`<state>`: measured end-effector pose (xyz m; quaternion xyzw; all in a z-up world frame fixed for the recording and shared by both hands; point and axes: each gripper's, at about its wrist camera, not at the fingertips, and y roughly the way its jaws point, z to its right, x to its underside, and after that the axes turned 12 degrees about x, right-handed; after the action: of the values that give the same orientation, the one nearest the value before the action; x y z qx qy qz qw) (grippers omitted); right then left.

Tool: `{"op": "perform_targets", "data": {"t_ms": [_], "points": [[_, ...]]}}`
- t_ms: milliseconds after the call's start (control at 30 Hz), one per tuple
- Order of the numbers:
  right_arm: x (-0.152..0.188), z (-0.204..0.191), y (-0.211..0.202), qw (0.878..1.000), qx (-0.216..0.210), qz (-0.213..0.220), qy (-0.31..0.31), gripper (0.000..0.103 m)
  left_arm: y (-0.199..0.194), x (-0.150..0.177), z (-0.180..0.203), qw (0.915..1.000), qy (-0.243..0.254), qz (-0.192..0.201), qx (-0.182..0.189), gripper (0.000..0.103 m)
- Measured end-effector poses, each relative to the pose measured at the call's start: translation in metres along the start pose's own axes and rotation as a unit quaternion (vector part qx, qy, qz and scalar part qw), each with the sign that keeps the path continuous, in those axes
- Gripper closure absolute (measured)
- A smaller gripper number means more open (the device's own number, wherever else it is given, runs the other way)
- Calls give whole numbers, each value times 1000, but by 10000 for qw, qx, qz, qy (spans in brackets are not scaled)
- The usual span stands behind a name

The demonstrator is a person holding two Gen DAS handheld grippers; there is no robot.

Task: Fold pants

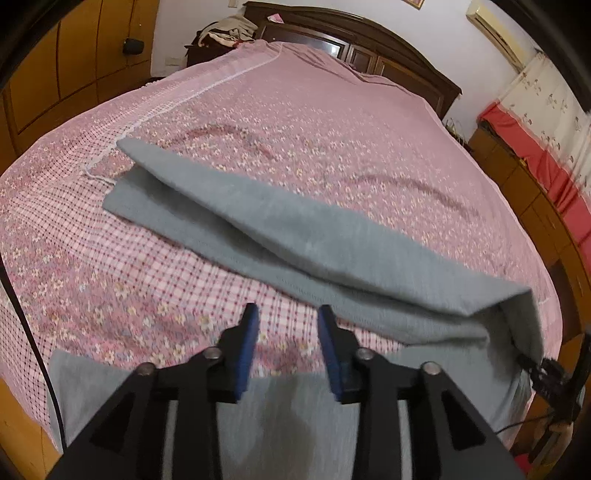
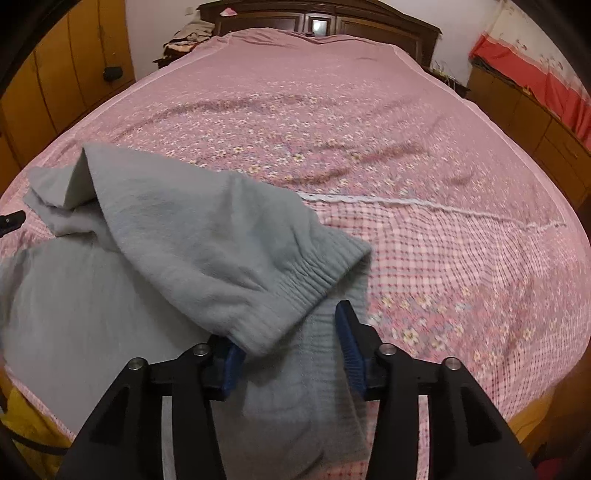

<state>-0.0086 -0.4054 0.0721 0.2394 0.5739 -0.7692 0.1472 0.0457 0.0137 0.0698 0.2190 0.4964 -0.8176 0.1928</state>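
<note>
The grey pants [image 1: 295, 236] lie on the pink floral bedcover [image 1: 332, 140], with one long part folded over on top of another. In the left wrist view my left gripper [image 1: 288, 308] hovers open just short of the near edge of the fold, with only bedcover between its blue pads. More grey cloth lies under its base. In the right wrist view a ribbed cuff [image 2: 314, 280] of the pants drapes over the left finger of my right gripper [image 2: 291, 321] and hides its tip. That gripper's jaws stand apart, with loose grey cloth between them and no pad pressing on it.
A dark wooden headboard [image 2: 317, 18] closes the far end of the bed. A pile of clothes [image 1: 225, 31] sits at the far left corner. Wooden cabinets [image 2: 62, 74] line the left side, and a low cabinet with a red cloth [image 2: 546, 85] stands on the right.
</note>
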Motion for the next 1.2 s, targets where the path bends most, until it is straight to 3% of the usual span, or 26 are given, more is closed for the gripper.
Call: {"op": "perform_targets", "data": {"t_ms": [267,400,733,1200], "points": [[5,13,-30,9994,345,86,49,53,19,-32,-5,9997,-219,8,108,64],[4,9,-45,9989,404,240,-69,52,36,-46,-12,9993,-354,-85,-68,64],[-2,-21,-32,9993,131,159,-325,51,60,-51,-19,9981,-547,-104,-269,64],[4,-50,-29,9978,-205,128,-613,51,53,-48,-21,9982,-583,35,-165,64]]}}
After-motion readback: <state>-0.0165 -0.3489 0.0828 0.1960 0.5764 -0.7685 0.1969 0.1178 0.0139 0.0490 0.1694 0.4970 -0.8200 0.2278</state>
